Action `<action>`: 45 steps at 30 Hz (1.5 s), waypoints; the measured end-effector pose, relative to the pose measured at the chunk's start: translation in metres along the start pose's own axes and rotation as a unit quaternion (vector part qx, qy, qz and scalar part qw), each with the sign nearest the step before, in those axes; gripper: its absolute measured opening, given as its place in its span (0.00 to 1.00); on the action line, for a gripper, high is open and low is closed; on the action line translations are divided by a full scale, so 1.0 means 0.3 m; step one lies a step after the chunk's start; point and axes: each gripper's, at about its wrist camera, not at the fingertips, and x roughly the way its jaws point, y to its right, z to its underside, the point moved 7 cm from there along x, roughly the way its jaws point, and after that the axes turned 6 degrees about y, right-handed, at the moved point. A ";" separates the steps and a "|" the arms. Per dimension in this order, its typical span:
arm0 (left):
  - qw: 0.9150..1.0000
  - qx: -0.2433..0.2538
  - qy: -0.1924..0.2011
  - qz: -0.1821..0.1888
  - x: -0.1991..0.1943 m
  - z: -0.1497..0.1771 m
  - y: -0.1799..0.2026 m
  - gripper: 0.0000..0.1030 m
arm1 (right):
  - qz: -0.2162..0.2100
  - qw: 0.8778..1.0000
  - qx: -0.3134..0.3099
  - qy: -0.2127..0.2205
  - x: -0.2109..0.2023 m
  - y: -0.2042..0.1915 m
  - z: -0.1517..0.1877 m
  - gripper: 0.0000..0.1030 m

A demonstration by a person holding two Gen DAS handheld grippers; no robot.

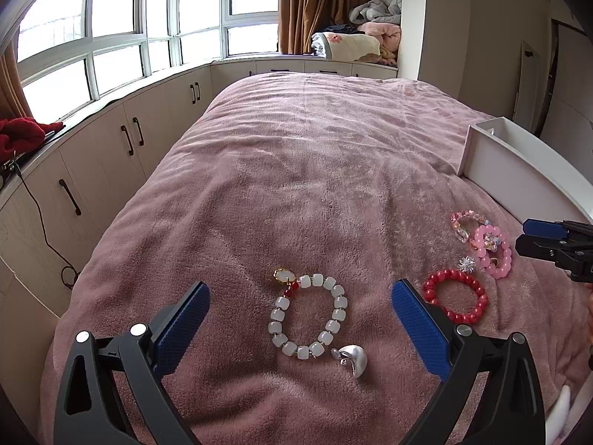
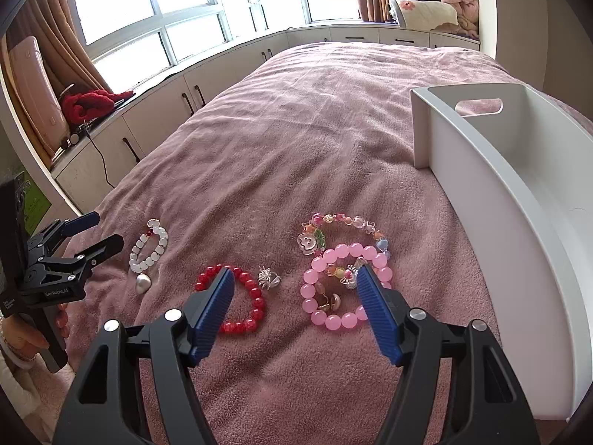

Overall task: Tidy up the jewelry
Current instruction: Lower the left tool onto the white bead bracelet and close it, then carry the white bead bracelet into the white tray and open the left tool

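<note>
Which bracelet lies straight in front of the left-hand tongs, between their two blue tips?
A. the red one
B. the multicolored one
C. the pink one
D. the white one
D: in the left view the white bracelet lies on the pink blanket between the open tips of the left tongs, while the red bracelet sits off to their right.

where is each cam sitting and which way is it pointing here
Left wrist: on the left gripper, looking up the bed over the white bracelet; its own open blue fingers show.
Right wrist: on the right gripper, over the pink bracelet beside the white bin; open fingers and the person's left hand show.
Shared: red bracelet, pink blanket, each other's gripper.
</note>
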 end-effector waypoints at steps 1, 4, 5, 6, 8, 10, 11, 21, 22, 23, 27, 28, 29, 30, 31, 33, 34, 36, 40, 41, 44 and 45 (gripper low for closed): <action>1.000 0.000 0.000 0.001 0.009 0.004 0.000 0.96 | -0.003 1.000 -0.001 -0.007 0.017 0.003 0.007 0.54; 1.000 0.008 -0.004 0.005 0.029 0.015 0.006 0.96 | -0.004 1.000 -0.006 -0.022 0.060 0.006 0.030 0.53; 1.000 0.008 -0.004 0.007 0.035 0.019 0.005 0.96 | -0.004 1.000 -0.006 -0.027 0.073 0.009 0.037 0.53; 1.000 0.007 -0.005 0.008 0.040 0.023 0.004 0.96 | -0.005 1.000 -0.006 -0.031 0.085 0.010 0.045 0.52; 1.000 0.005 -0.010 0.006 0.052 0.033 0.001 0.96 | 0.000 0.999 -0.006 -0.036 0.102 0.017 0.058 0.52; 1.000 -0.002 -0.016 0.007 0.064 0.044 -0.008 0.95 | 0.011 0.999 0.004 -0.044 0.119 0.036 0.074 0.52; 1.000 -0.006 -0.019 0.008 0.071 0.048 -0.013 0.94 | 0.009 0.999 0.017 -0.047 0.122 0.047 0.081 0.51; 0.997 -0.063 -0.052 0.015 0.142 0.098 -0.072 0.66 | -0.015 0.998 0.050 -0.040 0.144 0.070 0.077 0.50; 0.997 -0.063 -0.052 0.015 0.143 0.100 -0.070 0.66 | -0.010 0.998 0.054 -0.033 0.133 0.078 0.070 0.50; 0.997 -0.063 -0.051 0.015 0.143 0.100 -0.068 0.66 | -0.001 0.998 0.053 -0.028 0.124 0.086 0.064 0.50; 0.996 -0.065 -0.053 0.019 0.146 0.106 -0.067 0.62 | 0.028 0.998 0.042 -0.045 0.131 0.116 0.073 0.32; 0.996 -0.065 -0.055 0.019 0.147 0.109 -0.069 0.57 | 0.033 0.997 0.041 -0.049 0.138 0.122 0.079 0.29; 0.996 -0.065 -0.057 0.018 0.149 0.112 -0.071 0.54 | 0.035 0.997 0.038 -0.053 0.144 0.123 0.083 0.28; 0.996 -0.066 -0.057 0.017 0.149 0.112 -0.074 0.53 | 0.036 0.997 0.034 -0.054 0.146 0.122 0.084 0.28; 0.996 -0.070 -0.057 0.019 0.148 0.112 -0.077 0.53 | 0.037 0.997 0.027 -0.056 0.148 0.119 0.085 0.28; 0.995 -0.074 -0.058 0.020 0.150 0.112 -0.080 0.53 | 0.039 0.997 0.017 -0.064 0.157 0.108 0.094 0.28; 0.995 -0.073 -0.059 0.019 0.152 0.113 -0.079 0.53 | 0.039 0.997 0.015 -0.068 0.161 0.106 0.099 0.28; 0.996 -0.068 -0.059 0.017 0.153 0.114 -0.075 0.52 | 0.041 0.996 0.001 -0.075 0.169 0.089 0.108 0.28; 0.996 -0.066 -0.058 0.018 0.156 0.114 -0.073 0.52 | 0.039 0.996 -0.022 -0.083 0.184 0.059 0.114 0.23; 0.996 -0.064 -0.058 0.019 0.159 0.116 -0.072 0.46 | 0.036 0.995 -0.026 -0.085 0.187 0.054 0.116 0.20; 0.995 -0.068 -0.059 0.032 0.170 0.118 -0.070 0.16 | 0.033 0.996 -0.021 -0.081 0.184 0.052 0.116 0.17; 0.995 -0.070 -0.060 0.040 0.172 0.119 -0.066 0.15 | 0.032 0.996 -0.019 -0.080 0.180 0.052 0.115 0.17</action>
